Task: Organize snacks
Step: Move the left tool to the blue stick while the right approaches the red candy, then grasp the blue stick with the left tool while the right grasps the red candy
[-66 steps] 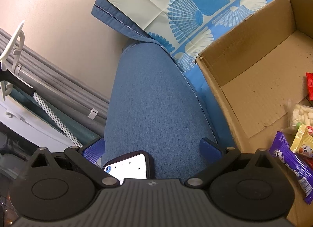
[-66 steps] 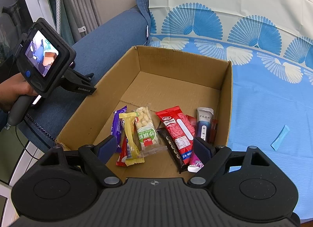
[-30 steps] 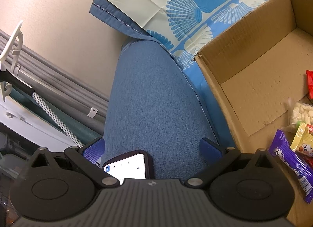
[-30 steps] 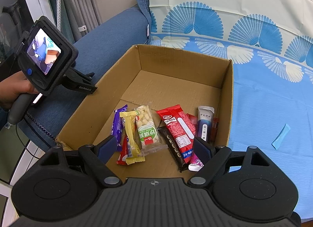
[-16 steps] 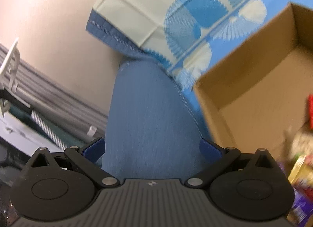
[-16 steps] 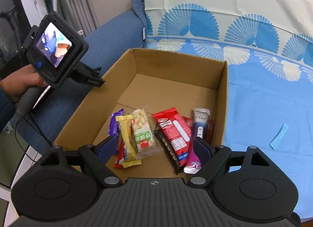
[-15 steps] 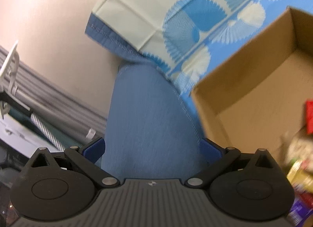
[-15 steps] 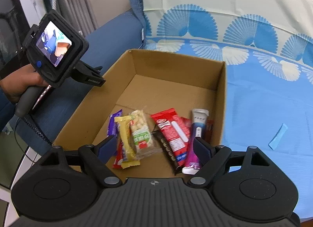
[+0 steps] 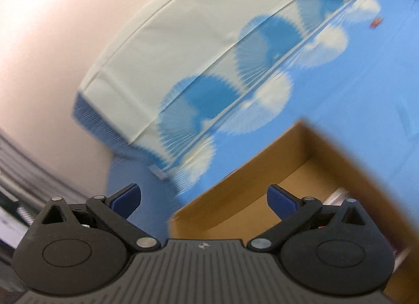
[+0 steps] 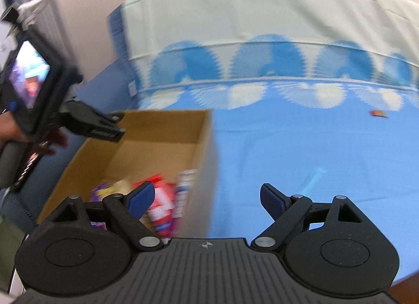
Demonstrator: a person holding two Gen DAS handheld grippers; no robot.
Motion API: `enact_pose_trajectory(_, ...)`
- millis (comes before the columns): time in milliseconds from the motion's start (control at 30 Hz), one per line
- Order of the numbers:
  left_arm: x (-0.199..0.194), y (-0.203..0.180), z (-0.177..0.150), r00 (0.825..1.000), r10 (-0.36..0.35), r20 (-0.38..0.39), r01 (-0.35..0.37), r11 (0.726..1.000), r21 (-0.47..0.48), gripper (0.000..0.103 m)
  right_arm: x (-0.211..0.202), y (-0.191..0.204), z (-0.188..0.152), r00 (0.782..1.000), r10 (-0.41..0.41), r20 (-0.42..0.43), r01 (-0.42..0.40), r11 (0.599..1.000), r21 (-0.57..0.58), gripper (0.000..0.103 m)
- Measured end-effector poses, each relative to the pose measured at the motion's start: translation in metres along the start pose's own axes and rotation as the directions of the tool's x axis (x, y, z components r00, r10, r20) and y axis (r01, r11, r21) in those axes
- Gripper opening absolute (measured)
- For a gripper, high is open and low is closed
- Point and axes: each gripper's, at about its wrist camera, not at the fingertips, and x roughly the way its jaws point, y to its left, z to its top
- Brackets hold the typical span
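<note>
Lying lengthwise red snack packet (image 10: 161, 200) in cardboard box (image 10: 207, 152), blurred.

Both grippers tilt downward with nothing between their blue pads. The left gripper (image 9: 203, 196) has its jaws spread wide, a hand (image 10: 15, 131) wrapped round its handle. The right gripper (image 10: 207, 196) has jaws that have just been opening and stand wide.

The cardboard box (image 10: 204, 162) sits on the bed sheet (image 10: 301, 152), with the snack packets (image 10: 162, 199) lying in its near end. A small wrapper (image 10: 379, 113) lies on the sheet well apart, at two o'clock from the box. At ten o'clock, the left tool (image 10: 104, 128) hangs over the box's rim.
</note>
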Motion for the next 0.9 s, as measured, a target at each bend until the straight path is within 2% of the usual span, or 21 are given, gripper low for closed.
enact_pose_trajectory(167, -0.006, -0.045, 0.056, 0.988, -0.154, -0.005, 0.153, 0.984, -0.092, 0.103, -0.017, -0.083, -0.001, 0.993, -0.105, 0.049, 0.101, 0.992, 0.079, 0.091)
enact_pose_trajectory(233, -0.002, -0.065, 0.075, 0.97, -0.24, -0.02, 0.235, 0.96, -0.151, 0.103, -0.02, -0.116, 0.001, 0.987, -0.149, 0.063, 0.142, 0.985, 0.101, 0.092)
enact_pose_trajectory(300, 0.01, -0.085, 0.092, 0.944, -0.325, -0.048, 0.31, 0.929, -0.202, 0.103, -0.017, -0.151, 0.007, 0.978, -0.195, 0.077, 0.185, 0.975, 0.119, 0.093)
enact_pose_trajectory(367, 0.024, -0.107, 0.103, 0.922, -0.381, -0.072, 0.357, 0.906, -0.226, 0.103, -0.009, -0.187, 0.016, 0.968, -0.236, 0.087, 0.221, 0.964, 0.146, 0.094)
enact_pose_trajectory(433, 0.042, -0.131, 0.11, 0.907, -0.407, -0.106, 0.376, 0.898, -0.23, 0.103, 0.006, -0.224, 0.026, 0.957, -0.273, 0.092, 0.254, 0.951, 0.177, 0.095)
enact_pose_trajectory(533, 0.073, -0.168, 0.117, 0.879, -0.445, -0.17, 0.404, 0.886, -0.228, 0.103, 0.041, -0.285, 0.044, 0.94, -0.33, 0.087, 0.305, 0.926, 0.222, 0.095)
enact_pose_trajectory(667, 0.11, -0.209, 0.117, 0.836, -0.497, -0.234, 0.455, 0.865, -0.211, 0.103, 0.109, -0.359, 0.072, 0.924, -0.378, 0.057, 0.35, 0.897, 0.272, 0.095)
enact_pose_trajectory(800, 0.139, -0.238, 0.107, 0.797, -0.544, -0.263, 0.495, 0.838, -0.232, 0.103, 0.181, -0.416, 0.091, 0.919, -0.393, 0.034, 0.366, 0.881, 0.299, 0.095)
enact_pose_trajectory(900, 0.157, -0.255, 0.103, 0.78, -0.566, -0.267, 0.508, 0.822, -0.258, 0.103, 0.238, -0.45, 0.101, 0.916, -0.401, -0.003, 0.38, 0.865, 0.327, 0.095)
